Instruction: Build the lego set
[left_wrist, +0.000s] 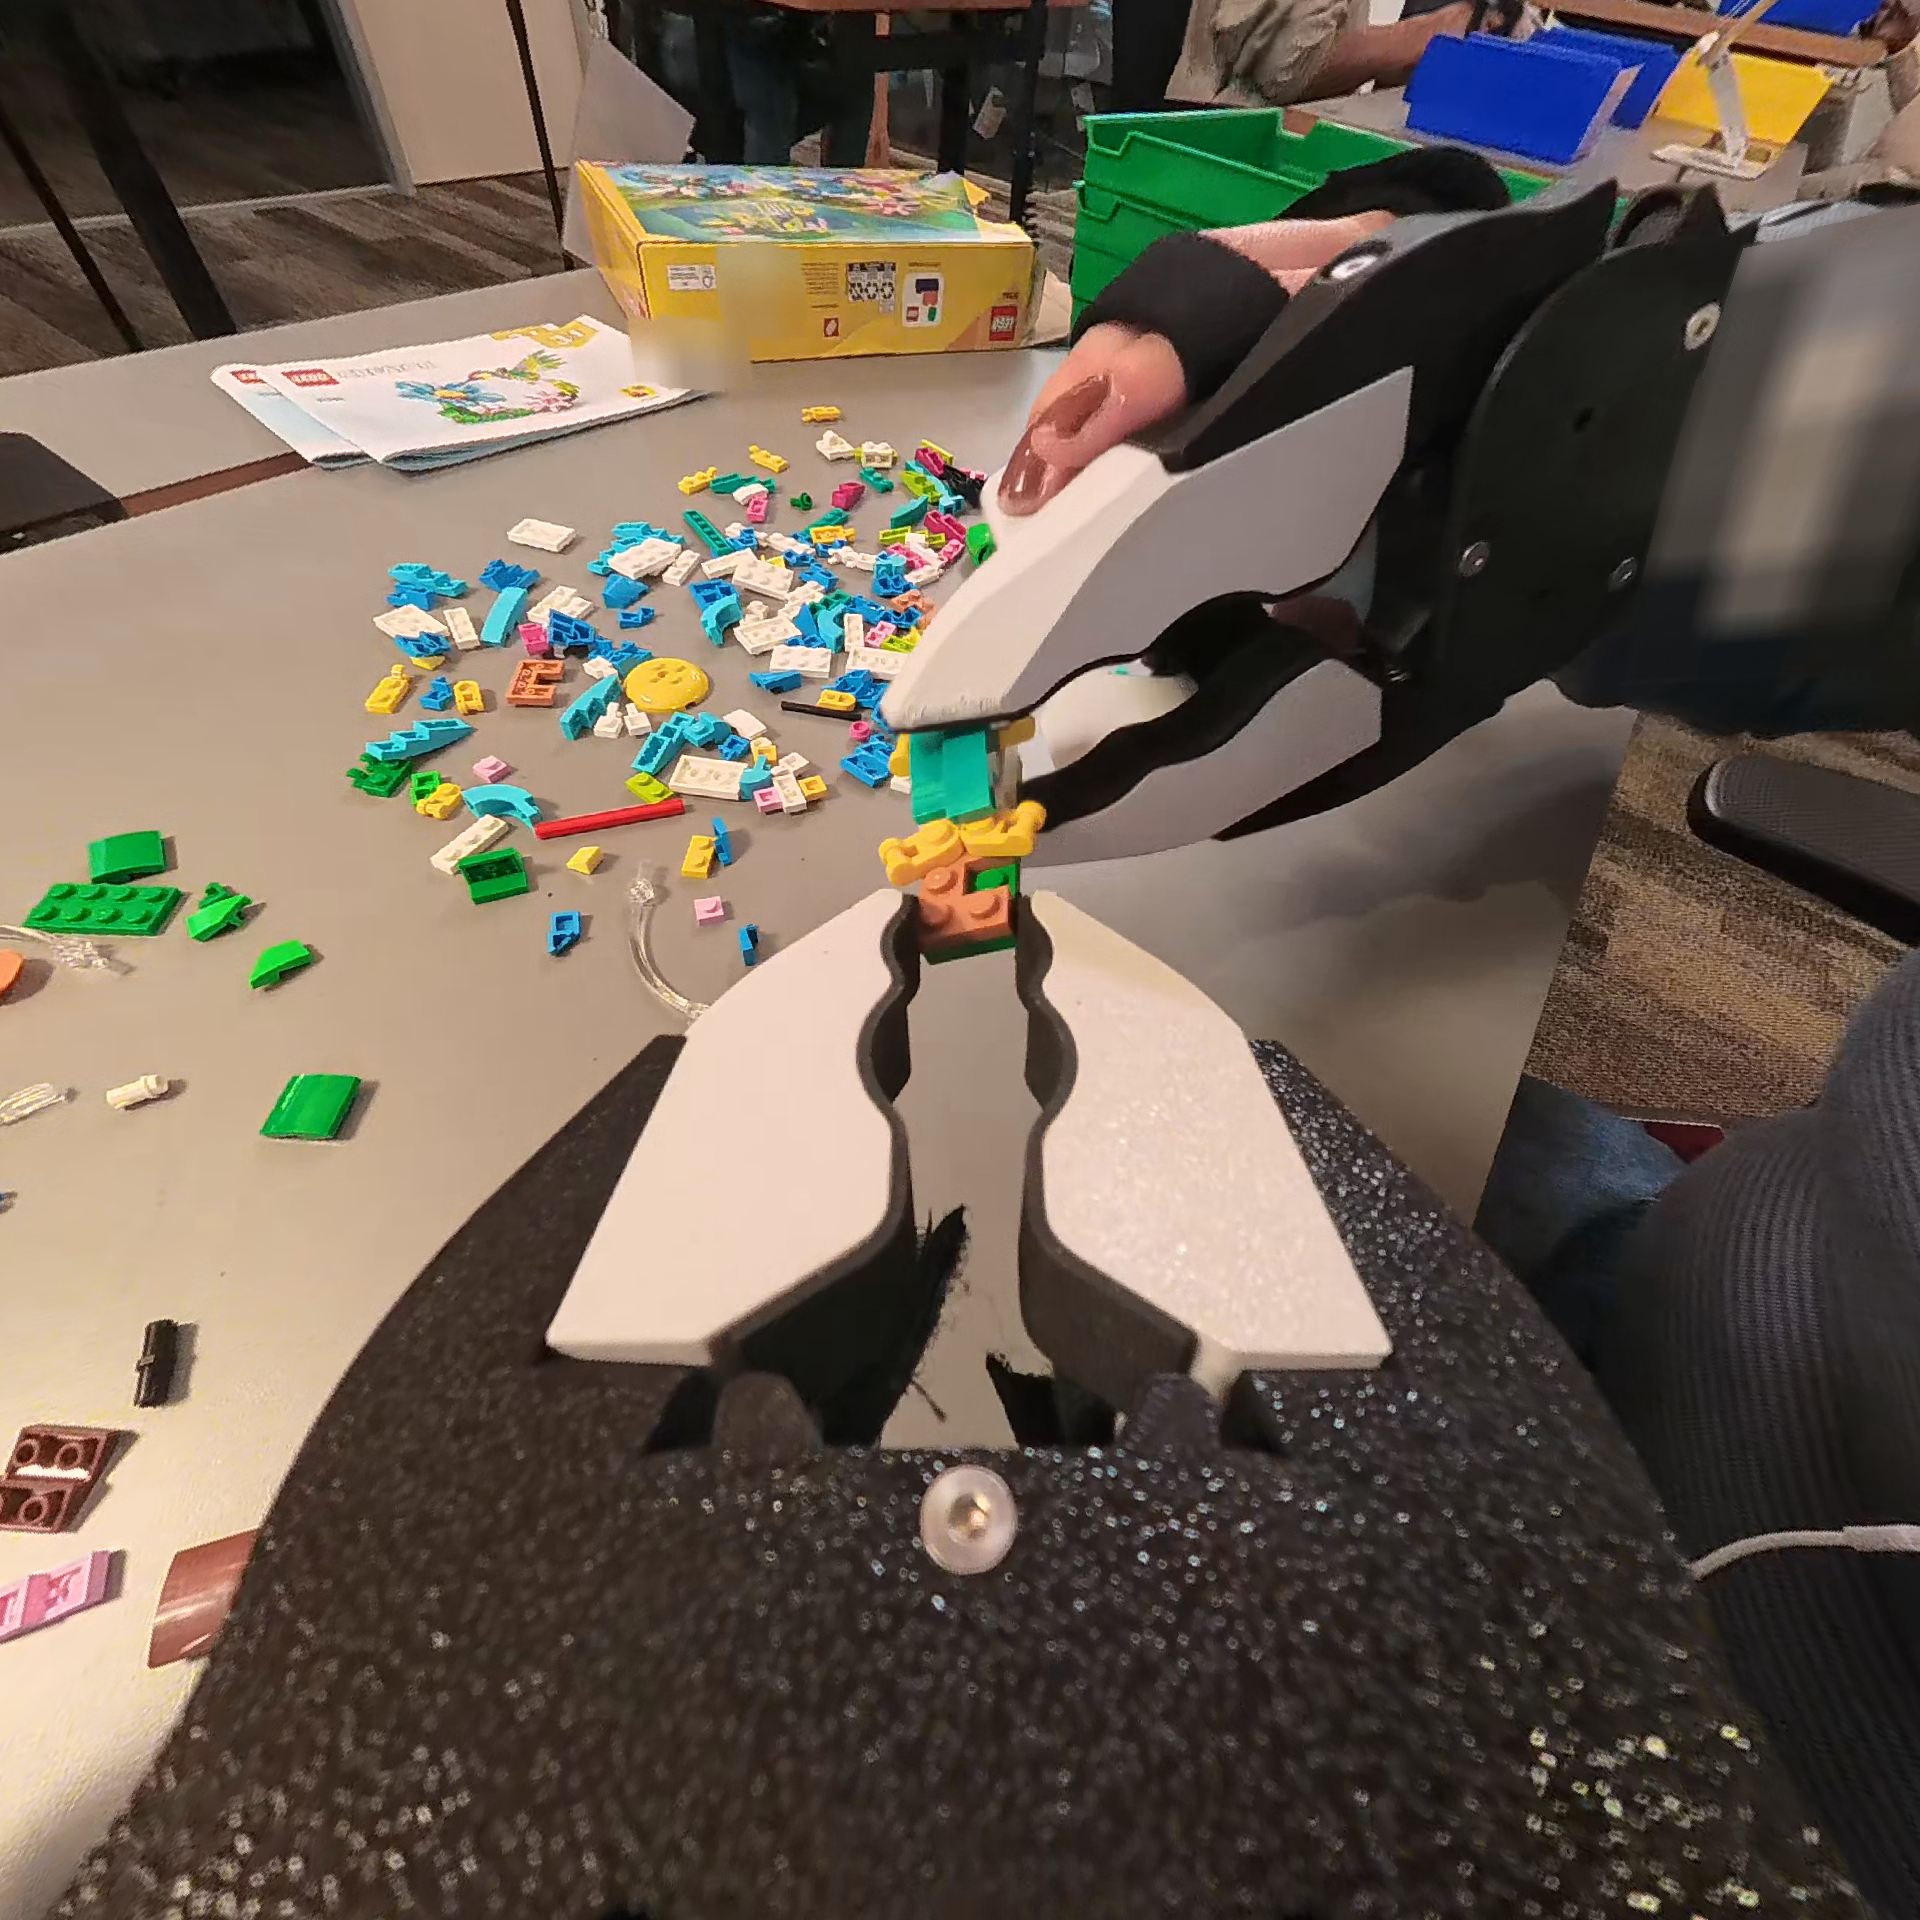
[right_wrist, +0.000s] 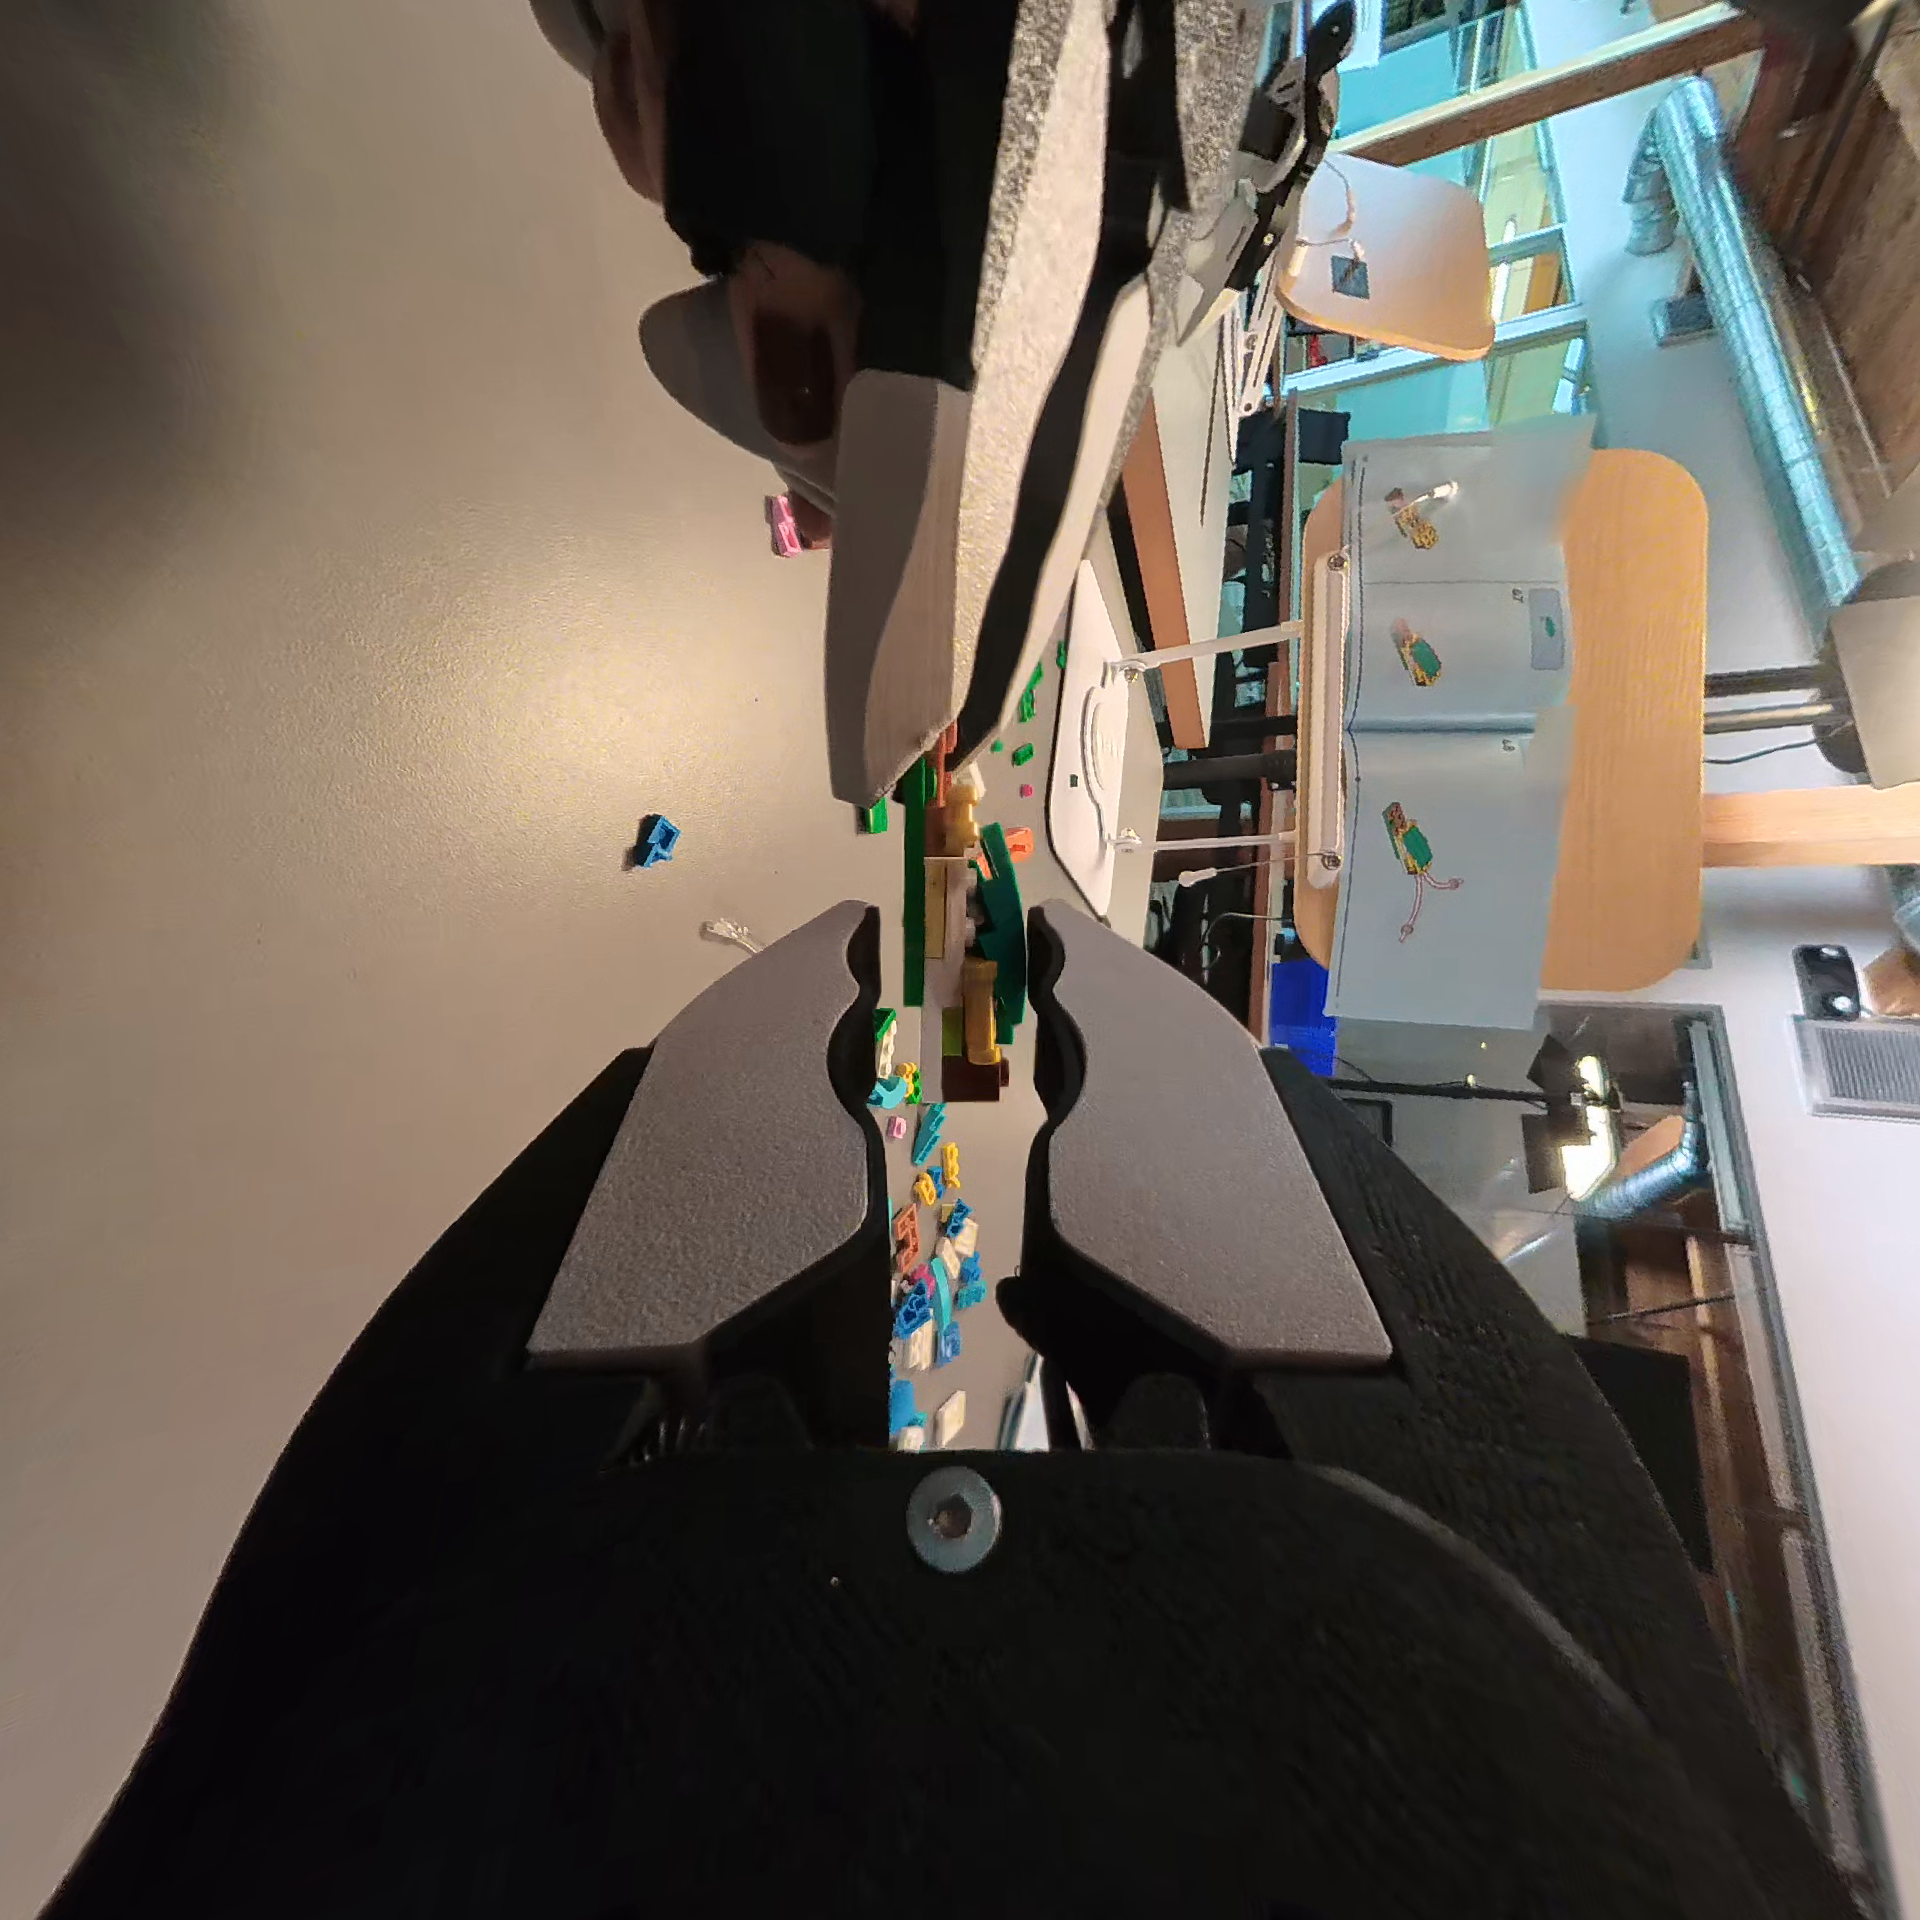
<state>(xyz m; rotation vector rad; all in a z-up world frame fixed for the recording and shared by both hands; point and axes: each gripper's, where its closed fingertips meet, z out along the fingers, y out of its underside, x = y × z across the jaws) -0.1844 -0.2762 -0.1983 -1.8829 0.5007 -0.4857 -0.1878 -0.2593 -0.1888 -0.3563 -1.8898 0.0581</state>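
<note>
— Where is the little lego build (left_wrist: 961, 844)?

— Up in the air, squeezed from both ends. The left gripper (left_wrist: 966, 914) pinches the bottom, brown and green part between its two tips.

— And the other one?

— The right gripper (left_wrist: 966, 769) comes in from the side. It is clamped on the top, teal part. A hand (left_wrist: 1132, 384) in a black glove holds it.

— What is past the fingers?

— A pile of loose bricks (left_wrist: 707, 634) on the grey table (left_wrist: 260, 665). Farther off sit a booklet (left_wrist: 447, 390) and a yellow box (left_wrist: 821, 260).
</note>
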